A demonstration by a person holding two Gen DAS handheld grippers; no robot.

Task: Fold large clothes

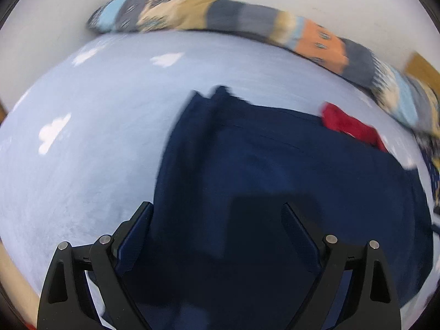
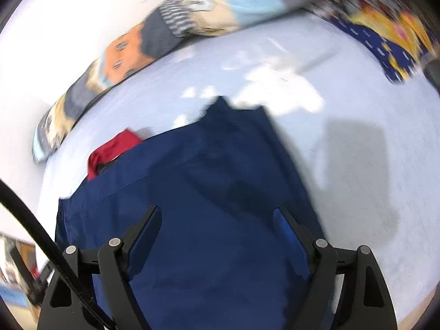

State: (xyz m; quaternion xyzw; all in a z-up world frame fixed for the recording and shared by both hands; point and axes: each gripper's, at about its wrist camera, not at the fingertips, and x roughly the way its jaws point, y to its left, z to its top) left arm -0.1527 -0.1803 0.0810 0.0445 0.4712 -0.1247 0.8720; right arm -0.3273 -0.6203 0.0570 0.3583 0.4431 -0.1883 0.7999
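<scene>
Left wrist view shows my left tool (image 1: 217, 214) spread above the navy garment (image 1: 275, 165) on the bed (image 1: 82, 165), right tool (image 2: 217, 217) likewise spread, gripping nothing.

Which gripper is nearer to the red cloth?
Neither clearly: both grippers, left and right, hover open over the navy garment, and the red cloth lies beyond its far edge.

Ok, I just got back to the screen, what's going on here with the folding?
A person holds a gripper in each hand over a navy garment spread on a light blue bed sheet. The left gripper and the right gripper both point down at the cloth with jaws wide open, gripping nothing. A red garment lies at the navy one's far edge, near a patterned pillow.
</scene>
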